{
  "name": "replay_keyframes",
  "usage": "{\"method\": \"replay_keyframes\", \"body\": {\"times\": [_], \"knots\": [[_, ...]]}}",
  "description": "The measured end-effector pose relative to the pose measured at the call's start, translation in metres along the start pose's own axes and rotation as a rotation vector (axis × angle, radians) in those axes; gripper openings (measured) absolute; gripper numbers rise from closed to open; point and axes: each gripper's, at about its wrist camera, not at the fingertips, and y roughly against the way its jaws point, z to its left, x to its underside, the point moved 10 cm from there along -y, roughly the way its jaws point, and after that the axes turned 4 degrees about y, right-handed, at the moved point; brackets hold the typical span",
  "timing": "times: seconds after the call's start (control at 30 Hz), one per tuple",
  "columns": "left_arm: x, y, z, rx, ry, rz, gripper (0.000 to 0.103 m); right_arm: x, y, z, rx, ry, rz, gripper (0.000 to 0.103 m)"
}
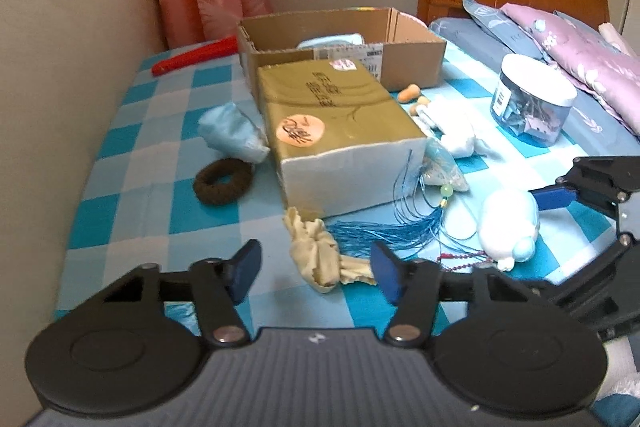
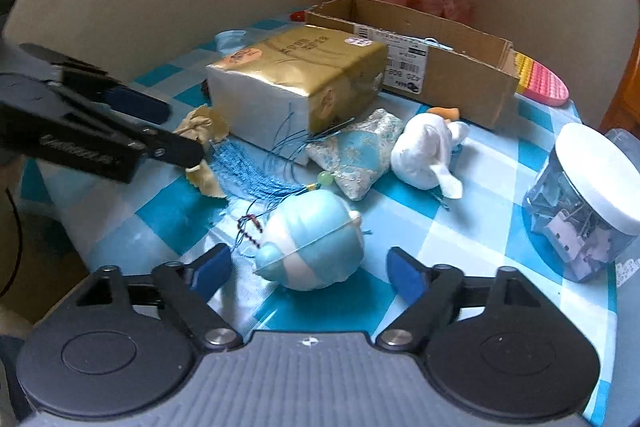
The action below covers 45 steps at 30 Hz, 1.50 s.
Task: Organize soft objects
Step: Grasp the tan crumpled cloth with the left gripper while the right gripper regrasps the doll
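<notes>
So here's where I'm at: my left gripper [image 1: 316, 273] has the crumpled beige cloth [image 1: 320, 259] sitting right between its blue pads, straight ahead at 12 o'clock and basically at my fingertips. The jaws are partway open, and from the wrist view I can't honestly say the pads are pressing on it yet; the right pad looks to be touching the cloth's end, the left one has a gap. The cloth's long axis runs roughly from 11 to 4 o'clock, so it lies mostly across my jaws, which is not the best line for a pinch. Meanwhile my right gripper [image 2: 308, 273] is spread wide with nothing held, and the blue-and-white squishy toy [image 2: 310, 247] is dead ahead at 12, tucked between its pads but apart from both. Its long axis lies about 8 to 2, mostly across the opening, so I'd guess closing takes it lengthwise. The cardboard box [image 1: 412, 57] sits farther off at about 12 to 1 o'clock from the left, behind the gold tissue pack [image 1: 340, 119], on the checkered surface [image 1: 132, 211].
</notes>
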Motion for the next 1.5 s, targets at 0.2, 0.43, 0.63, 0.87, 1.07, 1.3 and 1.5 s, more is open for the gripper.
{"method": "replay_keyframes", "body": {"times": [0.2, 0.43, 0.63, 0.87, 1.07, 1.3, 1.5], "knots": [[0.003, -0.012, 0.0, 0.012, 0.015, 0.031, 0.046, 0.003, -0.001, 0.007, -0.027, 0.016, -0.017, 0.103], [0.003, -0.016, -0.001, 0.037, 0.041, 0.037, 0.025, 0.003, -0.001, 0.007, -0.031, 0.019, -0.031, 0.103], [0.004, -0.006, 0.003, 0.034, 0.046, 0.029, 0.024, 0.004, 0.0, 0.007, -0.029, 0.02, -0.047, 0.103], [0.007, 0.006, 0.019, -0.007, 0.064, 0.023, 0.024, 0.004, 0.001, 0.008, -0.026, 0.018, -0.055, 0.103], [0.016, 0.001, 0.032, -0.033, 0.092, 0.048, 0.024, 0.001, -0.001, 0.008, -0.027, 0.02, -0.044, 0.103], [0.018, 0.0, 0.029, -0.022, 0.09, 0.052, 0.024, -0.009, 0.0, 0.005, -0.018, 0.022, -0.049, 0.083], [0.017, 0.002, 0.028, -0.019, 0.077, 0.061, 0.024, -0.011, 0.0, 0.0, 0.015, 0.01, -0.014, 0.058]]}}
